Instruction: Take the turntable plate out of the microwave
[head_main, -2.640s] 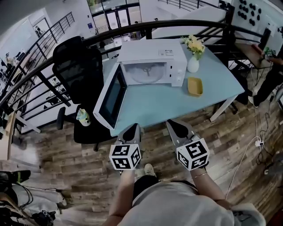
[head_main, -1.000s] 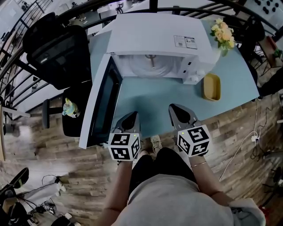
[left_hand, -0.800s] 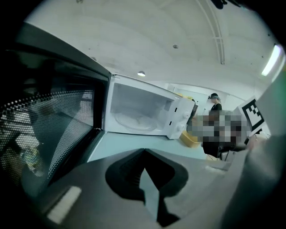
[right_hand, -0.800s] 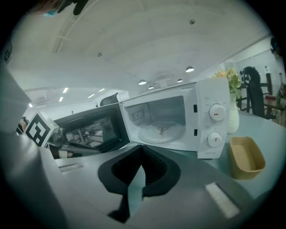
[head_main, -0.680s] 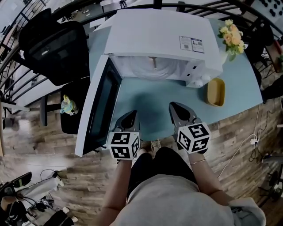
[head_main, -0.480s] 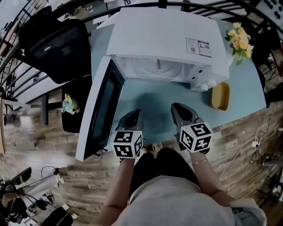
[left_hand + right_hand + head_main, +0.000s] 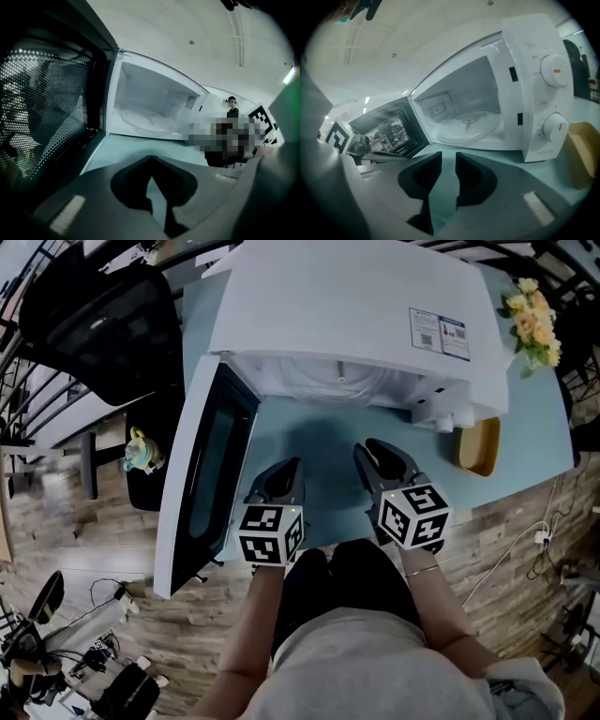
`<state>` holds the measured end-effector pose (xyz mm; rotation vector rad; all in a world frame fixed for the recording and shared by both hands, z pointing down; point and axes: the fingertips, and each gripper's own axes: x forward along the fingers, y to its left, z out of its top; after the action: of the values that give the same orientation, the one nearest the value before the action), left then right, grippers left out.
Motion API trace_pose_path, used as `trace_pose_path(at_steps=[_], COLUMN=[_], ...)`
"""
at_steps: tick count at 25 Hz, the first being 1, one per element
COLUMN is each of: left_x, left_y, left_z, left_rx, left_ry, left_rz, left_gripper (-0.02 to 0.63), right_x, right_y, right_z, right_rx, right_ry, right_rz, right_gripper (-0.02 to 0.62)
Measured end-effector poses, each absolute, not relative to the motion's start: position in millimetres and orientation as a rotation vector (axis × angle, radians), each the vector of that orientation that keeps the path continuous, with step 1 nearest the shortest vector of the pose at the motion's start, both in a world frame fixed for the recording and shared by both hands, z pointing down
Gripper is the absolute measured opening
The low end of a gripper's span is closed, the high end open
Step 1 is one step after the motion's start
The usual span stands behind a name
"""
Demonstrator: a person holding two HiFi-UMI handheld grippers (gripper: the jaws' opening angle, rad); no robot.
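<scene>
Now the blue tabletop (image 7: 323, 442) carries a white microwave (image 7: 347, 306), its door (image 7: 202, 479) swung wide to the left. The glass plate (image 7: 471, 127) lies inside on the cavity floor. In front of the opening, the left gripper (image 7: 150, 157) is clenched and empty. The right gripper (image 7: 448, 156) has just been opening, its jaws slightly apart with nothing between them.

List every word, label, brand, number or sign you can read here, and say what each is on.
Nothing reads clearly.
Sticker on top of the microwave: print and codes, too small to read.
Print below the lower dial: blurred.
Marker cube on the left gripper and its twin on the right gripper: black-and-white square patterns, no words.
</scene>
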<state>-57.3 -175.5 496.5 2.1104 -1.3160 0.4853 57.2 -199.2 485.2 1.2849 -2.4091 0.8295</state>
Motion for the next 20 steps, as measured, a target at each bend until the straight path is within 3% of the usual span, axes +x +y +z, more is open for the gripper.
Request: trace_pose_path(at_steps=[10, 20], left_x=[-53, -47], left_y=[-190, -192], left_z=[512, 515], left_rx=[2.096, 2.076], left_ry=[-1.299, -1.280], left_rz=[0.530, 0.519], left_gripper=[0.000, 0.000], right_x=[55, 67], right_y=[-228, -257], right_z=[498, 500], right_rx=[1.307, 1.535], right_ry=[-2.410, -2.421], right_rz=[0.917, 1.090], right_gripper=[0.173, 0.202])
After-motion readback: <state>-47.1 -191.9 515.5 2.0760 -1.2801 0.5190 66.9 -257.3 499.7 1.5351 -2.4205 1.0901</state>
